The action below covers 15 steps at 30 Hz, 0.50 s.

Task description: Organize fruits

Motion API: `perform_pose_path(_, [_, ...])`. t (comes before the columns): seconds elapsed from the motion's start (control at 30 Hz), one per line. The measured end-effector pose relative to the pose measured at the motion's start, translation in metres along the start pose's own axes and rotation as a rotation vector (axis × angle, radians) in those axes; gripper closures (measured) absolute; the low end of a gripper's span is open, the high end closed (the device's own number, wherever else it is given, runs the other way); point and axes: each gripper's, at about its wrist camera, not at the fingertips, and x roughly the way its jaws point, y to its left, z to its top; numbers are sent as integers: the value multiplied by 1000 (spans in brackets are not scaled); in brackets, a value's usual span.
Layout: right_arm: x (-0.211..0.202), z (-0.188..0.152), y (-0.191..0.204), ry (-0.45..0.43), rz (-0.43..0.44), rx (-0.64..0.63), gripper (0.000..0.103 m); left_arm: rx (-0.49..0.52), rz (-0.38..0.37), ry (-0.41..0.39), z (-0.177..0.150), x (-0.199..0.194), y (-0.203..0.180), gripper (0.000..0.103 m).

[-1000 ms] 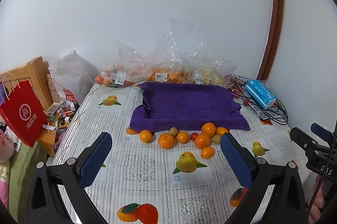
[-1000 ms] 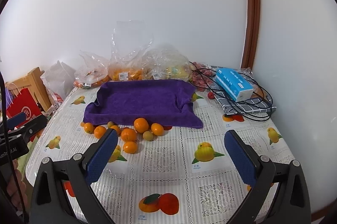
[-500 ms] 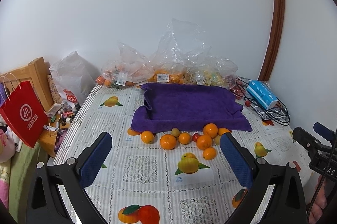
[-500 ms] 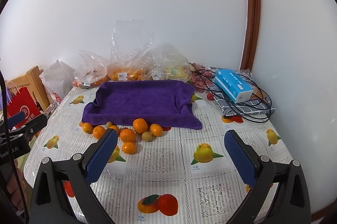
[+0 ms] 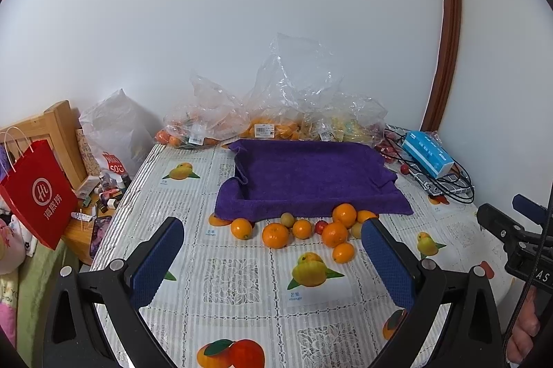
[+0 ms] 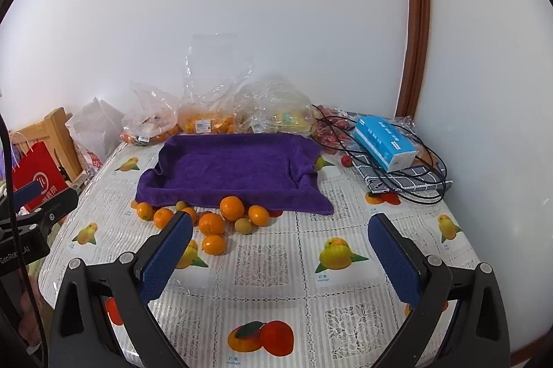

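Several loose oranges (image 5: 275,235) (image 6: 231,207), small greenish fruits (image 5: 287,218) (image 6: 243,225) and a small red fruit (image 5: 321,227) lie on the table in front of a purple towel-lined tray (image 5: 311,181) (image 6: 235,167). My left gripper (image 5: 273,259) is open and empty, held above the table just short of the fruit. My right gripper (image 6: 280,252) is open and empty, to the right of the fruit cluster. Each gripper shows at the edge of the other's view.
Clear plastic bags of fruit (image 5: 276,122) (image 6: 207,115) stand behind the tray against the wall. A blue tissue box (image 6: 383,139), black cables (image 6: 408,174) and a grey checked cloth lie at the right. A red paper bag (image 5: 38,191) and wooden furniture are off the table's left edge.
Both grippers have drawn slightly back and up; the fruit and tray sit a little lower in view. Nothing on the table has moved.
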Motion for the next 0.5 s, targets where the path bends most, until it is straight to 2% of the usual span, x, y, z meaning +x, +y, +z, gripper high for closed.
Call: perform_pose_path(0.5, [3, 0, 4, -10, -23, -13, 0, 3, -6, -4, 2, 12, -1, 0])
